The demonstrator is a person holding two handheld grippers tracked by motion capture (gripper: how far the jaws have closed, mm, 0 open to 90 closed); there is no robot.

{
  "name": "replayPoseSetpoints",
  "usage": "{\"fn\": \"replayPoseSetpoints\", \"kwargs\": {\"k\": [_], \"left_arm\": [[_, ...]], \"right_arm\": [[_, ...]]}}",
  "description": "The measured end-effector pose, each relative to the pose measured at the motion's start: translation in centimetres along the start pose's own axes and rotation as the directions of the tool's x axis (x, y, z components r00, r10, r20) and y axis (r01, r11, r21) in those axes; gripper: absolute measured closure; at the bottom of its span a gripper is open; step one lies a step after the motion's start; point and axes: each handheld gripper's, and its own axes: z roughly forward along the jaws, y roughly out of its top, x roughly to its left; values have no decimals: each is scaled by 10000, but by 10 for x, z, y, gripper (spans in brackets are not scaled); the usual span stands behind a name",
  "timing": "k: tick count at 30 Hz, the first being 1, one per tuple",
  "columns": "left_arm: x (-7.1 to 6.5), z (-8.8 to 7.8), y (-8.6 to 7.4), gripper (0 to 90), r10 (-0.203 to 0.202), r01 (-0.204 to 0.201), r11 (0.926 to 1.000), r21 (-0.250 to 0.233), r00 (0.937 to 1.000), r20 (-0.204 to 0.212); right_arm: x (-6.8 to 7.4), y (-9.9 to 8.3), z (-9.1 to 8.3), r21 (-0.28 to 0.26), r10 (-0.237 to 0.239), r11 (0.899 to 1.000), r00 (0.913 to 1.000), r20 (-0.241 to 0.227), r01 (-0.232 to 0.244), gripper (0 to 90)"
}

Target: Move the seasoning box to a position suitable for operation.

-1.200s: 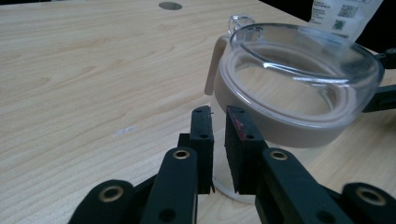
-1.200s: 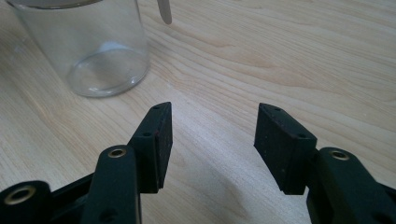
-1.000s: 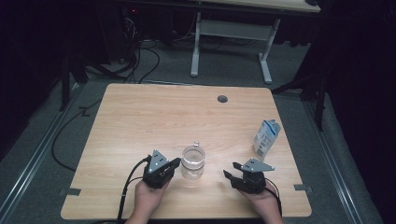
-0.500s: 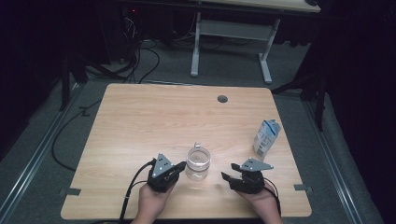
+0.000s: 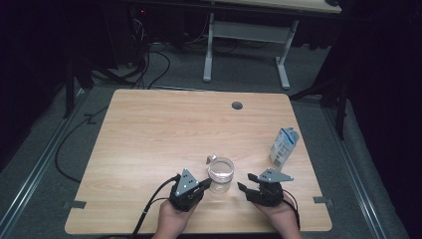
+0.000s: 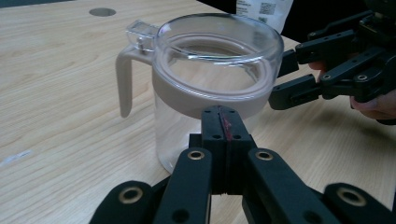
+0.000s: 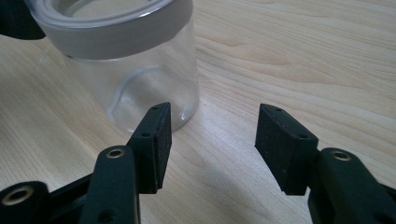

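A clear jug (image 5: 220, 174) with a beige collar and handle stands empty near the table's front edge, handle pointing away from me. My left gripper (image 5: 203, 184) is shut with nothing in it, and its closed tips (image 6: 223, 122) rest against the jug's (image 6: 205, 70) near wall just under the collar. On the jug's other side my right gripper (image 5: 243, 188) stands open; its jaws have just been closing slightly, with nothing between them. In the right gripper view (image 7: 212, 140) the jug (image 7: 135, 70) sits just beyond the left finger (image 7: 156, 140). The right gripper (image 6: 286, 77) also appears past the jug in the left gripper view.
A blue-and-white carton (image 5: 283, 148) stands upright near the right edge of the wooden table (image 5: 149, 129). A round cable hole (image 5: 237, 105) lies at the far middle. Cables trail off the front edge on the left. Beyond the table is a white desk frame (image 5: 246, 35).
My left gripper has slid to the right, and the jug has shifted right along with it, toward the right gripper. The right hand has stayed put.
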Motion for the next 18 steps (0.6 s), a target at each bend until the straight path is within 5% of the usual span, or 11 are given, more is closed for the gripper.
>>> {"fn": "replayPoseSetpoints", "kwargs": {"k": [10,18], "left_arm": [[-3,1,2,899,129,-127,9999,-116,9997,211],[21,-14,-7,888,-465,458,9987,-207,9985,-298]], "right_arm": [[4,3,-5,-365,-129,9993,9999,-21,128,564],[8,10,-10,-1115,-304,9933,9995,-54,296,887]]}}
